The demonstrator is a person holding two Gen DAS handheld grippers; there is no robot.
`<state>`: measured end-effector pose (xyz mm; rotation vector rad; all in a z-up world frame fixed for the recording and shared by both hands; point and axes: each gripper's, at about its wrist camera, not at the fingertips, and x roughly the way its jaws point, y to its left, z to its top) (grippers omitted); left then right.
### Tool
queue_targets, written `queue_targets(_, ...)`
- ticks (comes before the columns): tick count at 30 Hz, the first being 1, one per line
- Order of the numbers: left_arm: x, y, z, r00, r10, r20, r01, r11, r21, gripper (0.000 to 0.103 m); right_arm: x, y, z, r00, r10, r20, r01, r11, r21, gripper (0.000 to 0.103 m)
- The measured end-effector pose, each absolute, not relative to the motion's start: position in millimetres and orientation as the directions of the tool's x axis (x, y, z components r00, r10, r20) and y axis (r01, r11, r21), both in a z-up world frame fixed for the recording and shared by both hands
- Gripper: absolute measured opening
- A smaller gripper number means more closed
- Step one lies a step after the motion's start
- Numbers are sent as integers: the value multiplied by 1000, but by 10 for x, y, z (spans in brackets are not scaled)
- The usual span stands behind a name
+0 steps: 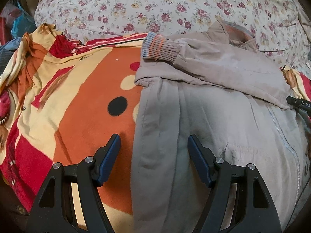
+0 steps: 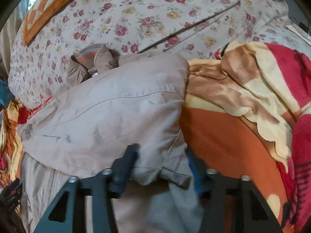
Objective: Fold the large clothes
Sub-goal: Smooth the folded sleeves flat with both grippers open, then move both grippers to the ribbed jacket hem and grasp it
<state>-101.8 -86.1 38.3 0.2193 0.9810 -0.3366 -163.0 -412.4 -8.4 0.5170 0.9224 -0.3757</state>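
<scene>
A beige-grey jacket [image 1: 213,116] lies on an orange, red and cream blanket [image 1: 81,101]. One sleeve with a striped ribbed cuff [image 1: 159,47] is folded across the jacket's top. My left gripper [image 1: 154,141] is open and empty, hovering over the jacket's left edge. In the right wrist view the jacket [image 2: 108,112] fills the middle. My right gripper [image 2: 161,155] has its fingers wide apart, with a bunched fold of the jacket lying between them. Its right finger is mostly hidden by cloth. The right gripper's tip [image 1: 297,103] shows at the jacket's right edge.
A floral quilt [image 1: 155,5] is heaped behind the jacket. The blanket is rumpled at the left [image 1: 29,58] and at the right [image 2: 262,89]. An orange checked cushion [image 2: 46,5] lies on the quilt. Bags and clutter [image 1: 17,23] sit at the far left.
</scene>
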Motion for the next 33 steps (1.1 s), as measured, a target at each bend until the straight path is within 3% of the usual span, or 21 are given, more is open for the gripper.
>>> queue_targets(1,-1016,-879,384,512,-178,-840,378,925,34,71,-1631,-4117,-53,558,-92,-824,510,822,254,22)
queue_targets(2,-1012,-889,386,512,-178,-840,381,924,36,71,-1638,-4120,-19,565,-93,-820,505,825,254,15)
queue_targets(12,-999,-786,402,488,-221,-845,381,924,-22,71,-1659,-4145,-5,541,-154,-827,529,827,192,11)
queue_targets(15,-1055,-723,440,473,-250,-845,385,921,-57,71,-1869,-4249,97,561,-119,-819,568,775,277,18)
queue_targets(19,-1187,-630,514,437,-286,-853,401,911,-100,71,-2317,-4205,357,577,-67,-814,573,743,345,50)
queue_targets(25,-1491,-503,578,385,-333,-860,406,899,-166,71,-2864,-4014,593,585,-54,-809,532,779,333,52)
queue_targets(29,-1704,-410,557,380,-325,-866,408,899,-158,71,-2924,-3893,434,546,-74,-835,510,819,262,61)
queue_targets(33,-1859,-289,525,385,-318,-866,383,909,-164,71,-2824,-3914,244,548,-60,-834,501,823,269,61)
